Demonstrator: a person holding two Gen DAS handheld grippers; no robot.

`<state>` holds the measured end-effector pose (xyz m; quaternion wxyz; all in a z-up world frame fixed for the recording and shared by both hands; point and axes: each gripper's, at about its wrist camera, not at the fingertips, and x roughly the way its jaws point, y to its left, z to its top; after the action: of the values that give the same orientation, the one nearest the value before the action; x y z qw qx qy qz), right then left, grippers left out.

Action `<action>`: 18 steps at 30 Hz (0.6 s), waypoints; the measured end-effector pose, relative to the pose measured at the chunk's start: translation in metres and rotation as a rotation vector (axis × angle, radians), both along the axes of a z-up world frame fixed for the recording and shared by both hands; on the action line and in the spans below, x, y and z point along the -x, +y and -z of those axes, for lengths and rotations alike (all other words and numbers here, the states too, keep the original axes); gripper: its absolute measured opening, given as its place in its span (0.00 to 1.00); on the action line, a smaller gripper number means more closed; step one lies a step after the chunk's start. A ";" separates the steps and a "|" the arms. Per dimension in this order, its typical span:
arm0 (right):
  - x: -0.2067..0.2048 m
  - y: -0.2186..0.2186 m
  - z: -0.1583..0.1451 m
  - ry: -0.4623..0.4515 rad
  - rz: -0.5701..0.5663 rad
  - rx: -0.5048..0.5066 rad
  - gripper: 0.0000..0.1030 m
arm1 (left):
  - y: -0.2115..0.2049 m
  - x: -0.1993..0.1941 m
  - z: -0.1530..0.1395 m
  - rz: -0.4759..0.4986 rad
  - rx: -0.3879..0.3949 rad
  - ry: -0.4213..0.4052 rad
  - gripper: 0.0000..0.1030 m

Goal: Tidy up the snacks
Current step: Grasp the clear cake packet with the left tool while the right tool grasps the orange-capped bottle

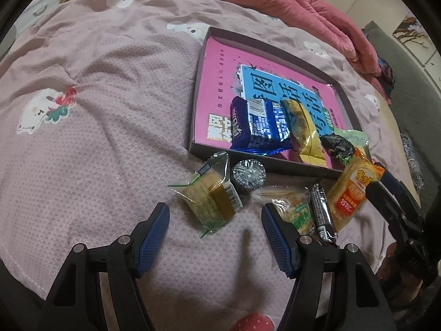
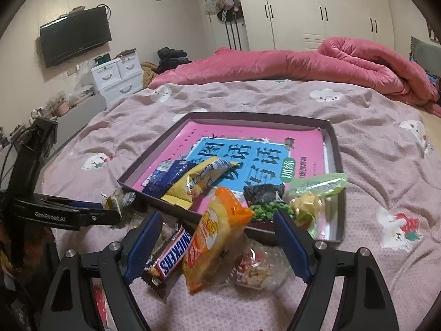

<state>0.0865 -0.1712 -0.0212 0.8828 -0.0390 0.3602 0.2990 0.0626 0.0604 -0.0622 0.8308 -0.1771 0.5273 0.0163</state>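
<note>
Snacks lie on our bed's pink waffle-textured bedspread [image 1: 110,143], some in a shallow dark cardboard tray [image 2: 335,149], some just before its near rim. Only "SNICKERS" reads clearly, white letters on the brown glossy bar [image 2: 171,256]; our left tongs' [image 1: 215,219] black arm reads "GenRobot.AI" in the right wrist view. A pink and blue book cover [image 2: 256,160] with large Chinese characters lines the tray floor, under a blue foil pack [image 1: 260,122] and a crinkled yellow wrapper [image 1: 303,127]. Our right tongs [image 2: 217,237] stand wide, the orange-and-yellow puffy packet [image 2: 217,234] between the blue ribbed pads, which do not press on it. Our left tongs gape empty over a clear green-printed cake packet [image 1: 212,198], beside a round silver foil sweet [image 1: 249,175].
</note>
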 end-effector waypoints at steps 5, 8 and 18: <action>-0.003 0.005 0.003 0.004 -0.028 -0.006 0.58 | -0.001 -0.005 0.003 -0.003 -0.020 0.003 0.69; 0.002 0.009 0.002 -0.019 -0.055 0.004 0.47 | -0.002 -0.008 0.004 -0.001 -0.038 0.004 0.69; 0.013 0.035 0.014 -0.003 -0.165 0.079 0.40 | -0.004 -0.010 0.008 0.004 -0.063 0.011 0.69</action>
<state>0.0735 -0.1362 -0.0349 0.8535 -0.1036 0.3660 0.3561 0.0727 0.0561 -0.0701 0.8332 -0.1497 0.5314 0.0319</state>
